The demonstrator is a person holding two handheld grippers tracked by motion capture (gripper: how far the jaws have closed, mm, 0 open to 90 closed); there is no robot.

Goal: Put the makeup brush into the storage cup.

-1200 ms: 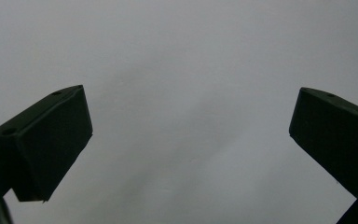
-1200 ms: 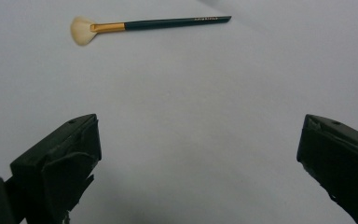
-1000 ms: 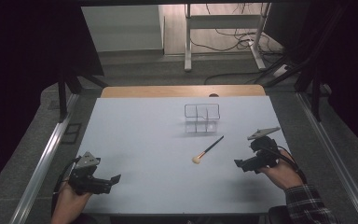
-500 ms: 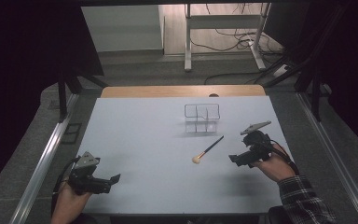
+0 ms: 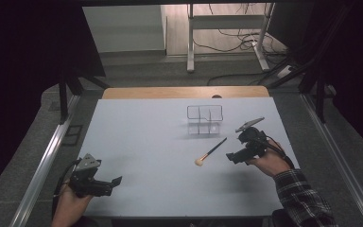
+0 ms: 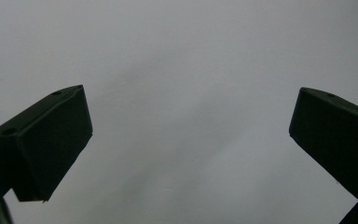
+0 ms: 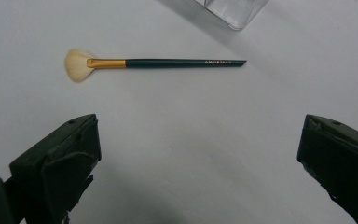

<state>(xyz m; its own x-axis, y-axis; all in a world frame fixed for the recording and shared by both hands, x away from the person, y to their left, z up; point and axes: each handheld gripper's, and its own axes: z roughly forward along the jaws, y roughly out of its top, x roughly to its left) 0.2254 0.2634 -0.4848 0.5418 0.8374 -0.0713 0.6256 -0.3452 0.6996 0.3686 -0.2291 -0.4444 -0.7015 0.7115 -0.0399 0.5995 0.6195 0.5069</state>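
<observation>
A person's right gripper (image 5: 232, 156), jaws spread wide, hangs just beside a makeup brush (image 5: 211, 152) lying flat on the pale table (image 5: 137, 142), with a clear plastic organizer (image 5: 204, 119) standing near the tip of the brush's handle. In the right gripper view the brush (image 7: 154, 63) lies crosswise ahead of the jaws, pale bristles at one end, gold collar, dark handle (lettering too small to read). The left gripper (image 5: 105, 185), also wide open and empty, rests well apart at the table's near left corner. The risk from here looks plain: the handle is thin and lies flush on the surface, so jaws closing too high could pinch air, or nudge the brush and roll it away toward the organizer.
</observation>
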